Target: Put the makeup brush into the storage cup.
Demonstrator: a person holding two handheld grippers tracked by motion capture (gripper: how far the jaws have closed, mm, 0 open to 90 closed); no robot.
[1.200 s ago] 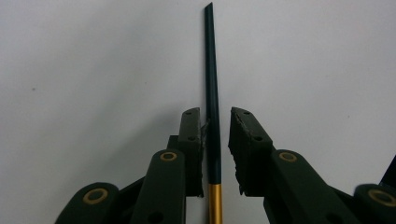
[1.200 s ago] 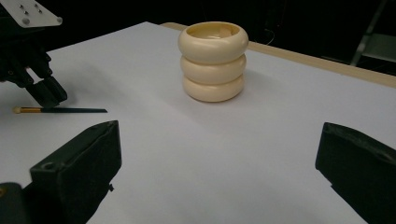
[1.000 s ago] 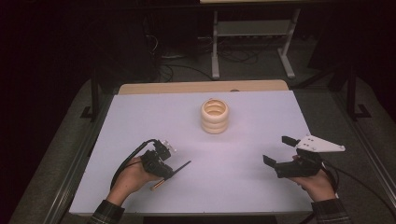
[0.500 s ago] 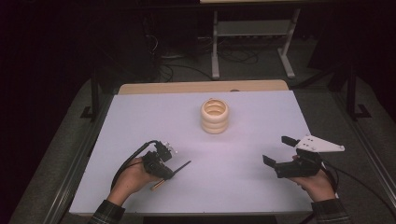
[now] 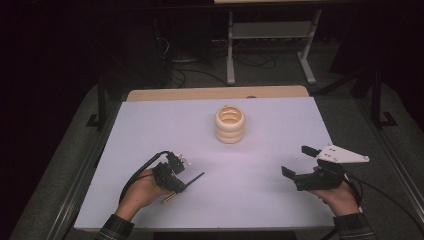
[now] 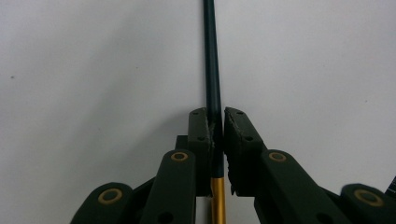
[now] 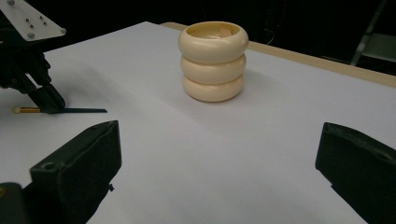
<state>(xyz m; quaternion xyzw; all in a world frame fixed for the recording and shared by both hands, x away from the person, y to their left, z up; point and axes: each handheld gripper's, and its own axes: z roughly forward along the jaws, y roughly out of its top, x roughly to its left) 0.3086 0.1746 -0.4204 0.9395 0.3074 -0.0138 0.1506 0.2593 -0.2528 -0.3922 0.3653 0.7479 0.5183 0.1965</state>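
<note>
The left hand-held gripper is pinched shut on a thin stick — it looks like a pencil or a small brush, dark along most of its length and gold near the back end. Its two jaws have just been closing, and the stick sits right between them. The stick lies low on the white surface, and its long dark part points straight out ahead of the jaws, while the short gold end pokes out behind them. Farther ahead of this hand-held gripper, well apart from it, stands a cream cup that looks like three fat rings stacked up, open at the top. The right hand-held gripper is spread wide and holds nothing — it is about as far from the cup on the other side. The left hand has the stick, so I think it would carry it forward to the cup.
</note>
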